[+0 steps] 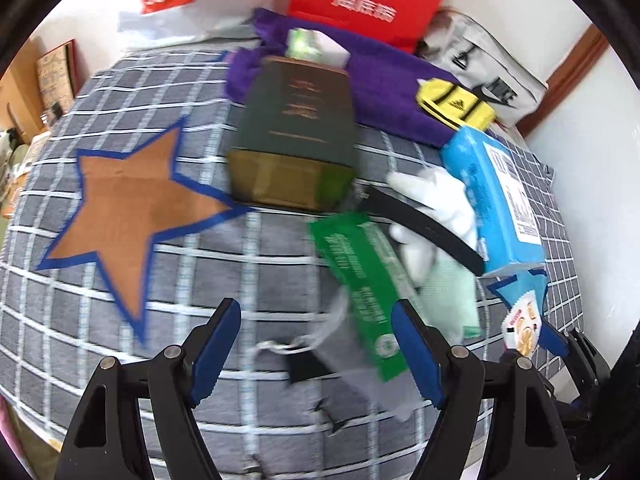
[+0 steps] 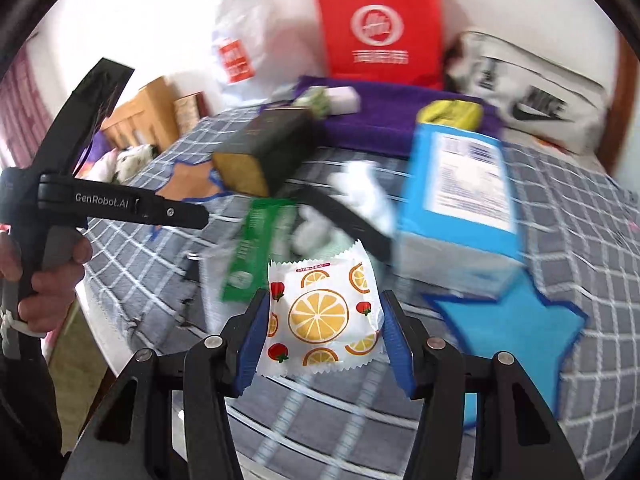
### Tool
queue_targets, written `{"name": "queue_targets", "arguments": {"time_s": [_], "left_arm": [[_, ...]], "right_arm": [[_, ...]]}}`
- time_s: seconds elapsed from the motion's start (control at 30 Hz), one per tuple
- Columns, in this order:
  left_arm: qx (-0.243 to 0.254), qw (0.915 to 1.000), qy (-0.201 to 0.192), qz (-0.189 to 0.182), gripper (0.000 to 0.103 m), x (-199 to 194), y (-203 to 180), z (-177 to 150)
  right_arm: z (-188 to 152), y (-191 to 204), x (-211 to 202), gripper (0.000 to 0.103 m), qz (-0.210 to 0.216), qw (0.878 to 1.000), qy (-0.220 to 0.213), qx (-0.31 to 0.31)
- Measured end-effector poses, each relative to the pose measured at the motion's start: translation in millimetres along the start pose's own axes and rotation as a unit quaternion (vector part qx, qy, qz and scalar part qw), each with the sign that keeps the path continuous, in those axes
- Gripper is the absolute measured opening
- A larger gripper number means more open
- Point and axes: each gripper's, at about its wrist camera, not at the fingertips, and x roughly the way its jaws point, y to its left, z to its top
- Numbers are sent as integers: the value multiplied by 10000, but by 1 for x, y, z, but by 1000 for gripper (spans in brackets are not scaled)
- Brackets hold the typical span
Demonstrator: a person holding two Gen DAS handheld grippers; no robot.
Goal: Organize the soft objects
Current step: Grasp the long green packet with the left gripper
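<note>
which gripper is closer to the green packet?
Left. The left gripper hangs open right over the green packet's near end. The right gripper sits off to its side, shut on the fruit-print packet.

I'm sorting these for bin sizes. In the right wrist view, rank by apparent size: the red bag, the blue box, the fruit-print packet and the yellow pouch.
1. red bag and blue box: look alike, and the box is nearer, so unranked.
2. fruit-print packet, enlarged by nearness, in the right gripper.
3. yellow pouch.
</note>
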Motion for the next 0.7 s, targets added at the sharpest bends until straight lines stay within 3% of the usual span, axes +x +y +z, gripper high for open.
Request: {"name": "queue_targets", "arguments": {"time_s": [0.17, 0.27, 0.33, 0.47, 0.53, 0.6, 0.7], "left_arm": [[-91, 9996, 224, -152, 76, 23, -28, 3], [-351, 9991, 236, 67, 76, 34, -34, 6], [-326, 9989, 342, 76, 76, 42, -39, 7], [-267, 9984, 208, 454, 74, 48, -49, 6], [-130, 9978, 151, 639, 63, 48, -53, 4], [-36, 9980, 166, 605, 43, 46, -53, 4], [32, 9982, 220, 564, 37, 40, -48, 3]], "right_arm": [[-12, -31, -9, 54, -168, 9994, -37, 308], [-18, -44, -13, 54, -160, 9988, -62, 449], [-21, -50, -13, 54, -145, 9986, -69, 496], [-27, -58, -7, 54, -167, 9981, -22, 593], [-29, -61, -4, 54, -120, 9978, 6, 656], [-30, -63, -3, 54, -88, 9976, 5, 682], [-32, -65, -1, 54, -66, 9974, -1, 712]]}}
